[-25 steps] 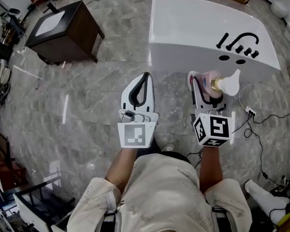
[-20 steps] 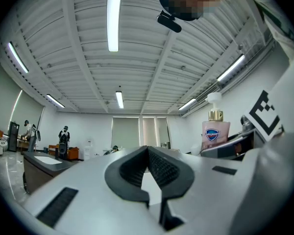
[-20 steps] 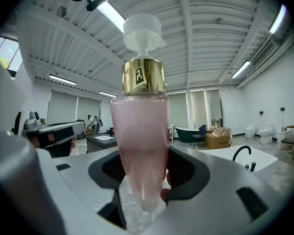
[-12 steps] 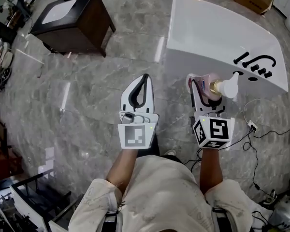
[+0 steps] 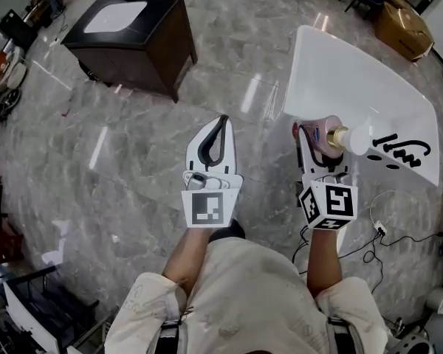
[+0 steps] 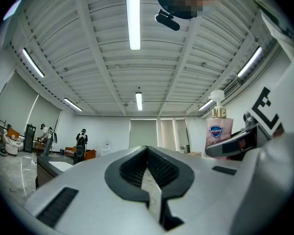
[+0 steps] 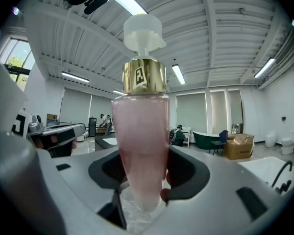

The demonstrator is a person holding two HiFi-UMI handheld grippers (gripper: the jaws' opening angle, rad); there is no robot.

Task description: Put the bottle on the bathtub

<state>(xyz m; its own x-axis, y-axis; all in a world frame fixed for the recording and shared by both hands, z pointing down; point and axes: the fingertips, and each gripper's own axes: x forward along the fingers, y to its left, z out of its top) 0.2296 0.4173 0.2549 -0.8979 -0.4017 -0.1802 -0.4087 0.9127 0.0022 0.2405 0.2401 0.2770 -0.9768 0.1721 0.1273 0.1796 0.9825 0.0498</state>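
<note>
Your right hand-held gripper (image 5: 315, 135) is clamped on the pink body of the bottle (image 5: 326, 133). Its jaws stand wide, with the pads pressing both sides low on the bottle. The bottle stands upright in the jaws, gold collar and white pump on top. In the head view it shows against the near edge of the white bathtub (image 5: 354, 80), close to the black tap (image 5: 402, 151). Your left hand-held gripper (image 5: 220, 124) has its jaws together on nothing, level with the right one, over the marble floor (image 5: 133, 146).
</note>
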